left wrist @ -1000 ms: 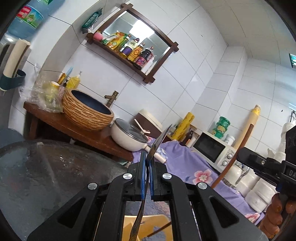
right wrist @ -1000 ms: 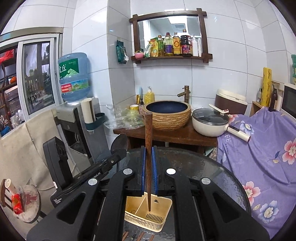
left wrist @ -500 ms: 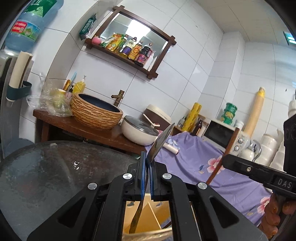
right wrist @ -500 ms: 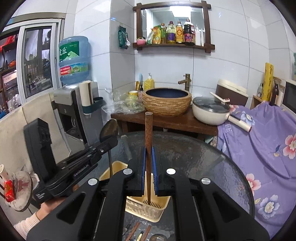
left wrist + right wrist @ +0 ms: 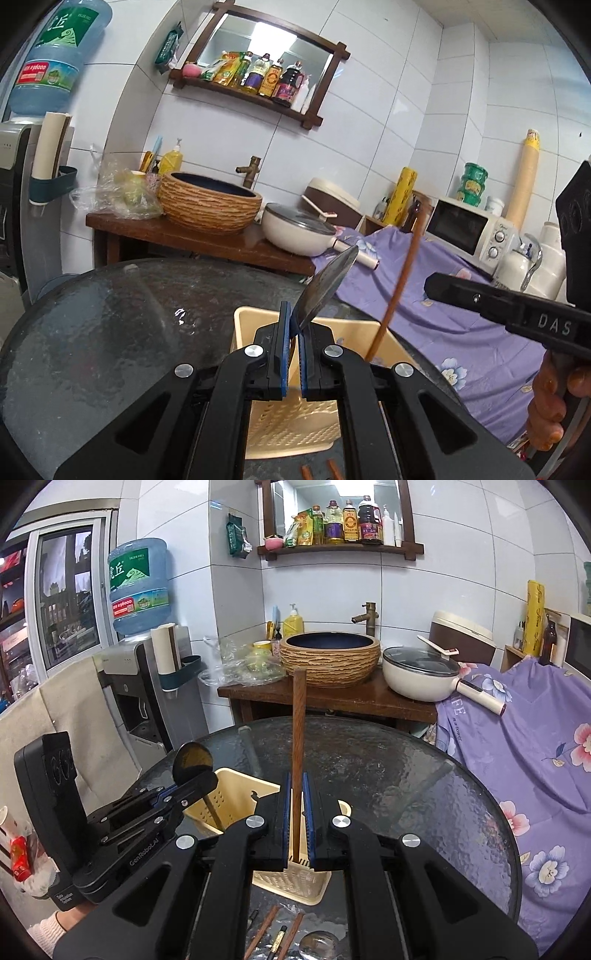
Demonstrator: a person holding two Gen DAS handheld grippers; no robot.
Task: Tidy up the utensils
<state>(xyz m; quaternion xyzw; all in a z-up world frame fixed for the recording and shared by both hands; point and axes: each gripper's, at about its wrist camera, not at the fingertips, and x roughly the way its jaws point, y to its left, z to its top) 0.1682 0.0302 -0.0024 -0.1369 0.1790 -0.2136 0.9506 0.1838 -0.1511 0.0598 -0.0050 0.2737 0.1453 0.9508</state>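
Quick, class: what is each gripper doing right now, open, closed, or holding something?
Left gripper: closed on a spoon.
Right gripper: closed on a wooden chopstick.

Spoon (image 5: 328, 284), chopstick (image 5: 297, 753) lower into basket (image 5: 236, 794)

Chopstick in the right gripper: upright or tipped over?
Upright. The chopstick stands nearly vertical between the right gripper's pads, lower tip down in the basket.

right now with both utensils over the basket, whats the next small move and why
Probably open the right gripper: its wooden chopstick stands upright with the lower tip already at the floor of the beige utensil basket. The left gripper holds its metal spoon over the same basket.
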